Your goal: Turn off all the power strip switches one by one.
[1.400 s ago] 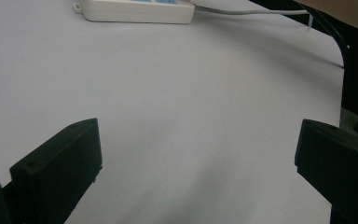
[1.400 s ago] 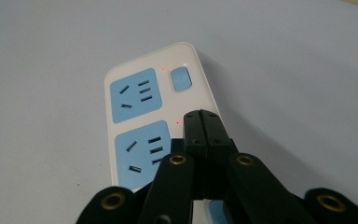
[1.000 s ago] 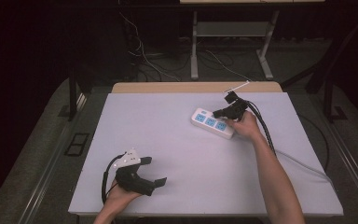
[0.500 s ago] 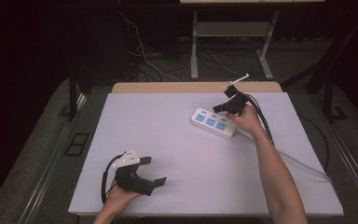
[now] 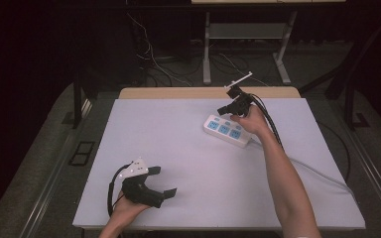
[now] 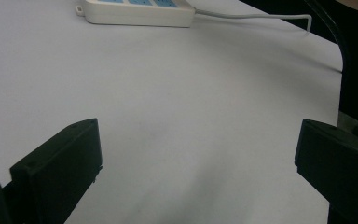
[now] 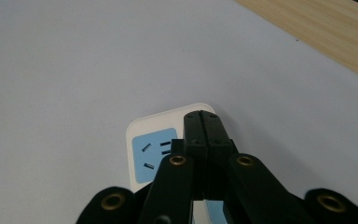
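A white power strip (image 5: 226,130) with blue socket faces lies at the far right of the white table (image 5: 178,148). My right gripper (image 5: 222,110) hovers just above its far end, tilted down, jaws pressed together with nothing between them. In the right gripper view the shut jaws' tips (image 7: 200,119) overlap the end of the power strip (image 7: 151,140) beside a blue socket. My left gripper (image 5: 164,181) rests near the front left edge, open and empty. Between the wide-apart jaws of my left gripper (image 6: 200,154) is bare table, with the power strip (image 6: 135,9) far ahead.
The strip's white cable (image 5: 317,171) runs across the table to the right edge. A wooden strip (image 5: 178,92) borders the far side. Black cables trail from the right gripper along the forearm. Table legs and loose wires stand on the dark floor beyond.
My right gripper has risen and drifted a little toward the far left over the strip's end, still shut. The left gripper has stayed where it was.
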A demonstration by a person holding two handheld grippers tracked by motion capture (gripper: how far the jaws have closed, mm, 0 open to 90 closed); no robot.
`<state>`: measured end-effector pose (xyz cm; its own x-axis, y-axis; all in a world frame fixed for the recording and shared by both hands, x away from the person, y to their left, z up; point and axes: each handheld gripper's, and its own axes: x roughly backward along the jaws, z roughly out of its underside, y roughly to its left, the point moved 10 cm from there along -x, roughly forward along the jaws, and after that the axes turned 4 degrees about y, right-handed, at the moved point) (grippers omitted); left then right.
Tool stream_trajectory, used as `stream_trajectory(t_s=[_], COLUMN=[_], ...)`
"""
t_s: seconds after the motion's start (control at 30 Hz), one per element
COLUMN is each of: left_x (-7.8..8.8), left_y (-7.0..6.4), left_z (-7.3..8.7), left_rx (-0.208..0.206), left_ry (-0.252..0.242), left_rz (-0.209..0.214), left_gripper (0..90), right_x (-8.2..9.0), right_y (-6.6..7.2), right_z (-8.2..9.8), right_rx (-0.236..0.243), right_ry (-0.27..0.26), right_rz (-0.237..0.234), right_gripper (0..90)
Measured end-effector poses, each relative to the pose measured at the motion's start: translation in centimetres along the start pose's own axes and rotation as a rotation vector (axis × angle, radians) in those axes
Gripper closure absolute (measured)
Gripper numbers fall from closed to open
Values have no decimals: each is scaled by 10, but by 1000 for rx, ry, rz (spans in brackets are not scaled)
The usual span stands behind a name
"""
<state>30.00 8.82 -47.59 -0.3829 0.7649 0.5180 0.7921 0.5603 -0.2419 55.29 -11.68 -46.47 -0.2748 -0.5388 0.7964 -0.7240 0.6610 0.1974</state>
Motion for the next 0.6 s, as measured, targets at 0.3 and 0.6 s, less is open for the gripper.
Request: stream_trajectory(t_s=[0.3, 0.6], left_x=[0, 0], left_y=[0, -1], left_z=[0, 0], left_rx=[-1, -2], left_ry=[1, 1], left_rz=[2, 3], left_gripper=[0, 0], right_x=[-10, -26], right_y=[-5, -2], right_z=[5, 10], right_rx=[-22, -8], right_ry=[22, 62], right_rz=[0, 2], right_gripper=[900, 900])
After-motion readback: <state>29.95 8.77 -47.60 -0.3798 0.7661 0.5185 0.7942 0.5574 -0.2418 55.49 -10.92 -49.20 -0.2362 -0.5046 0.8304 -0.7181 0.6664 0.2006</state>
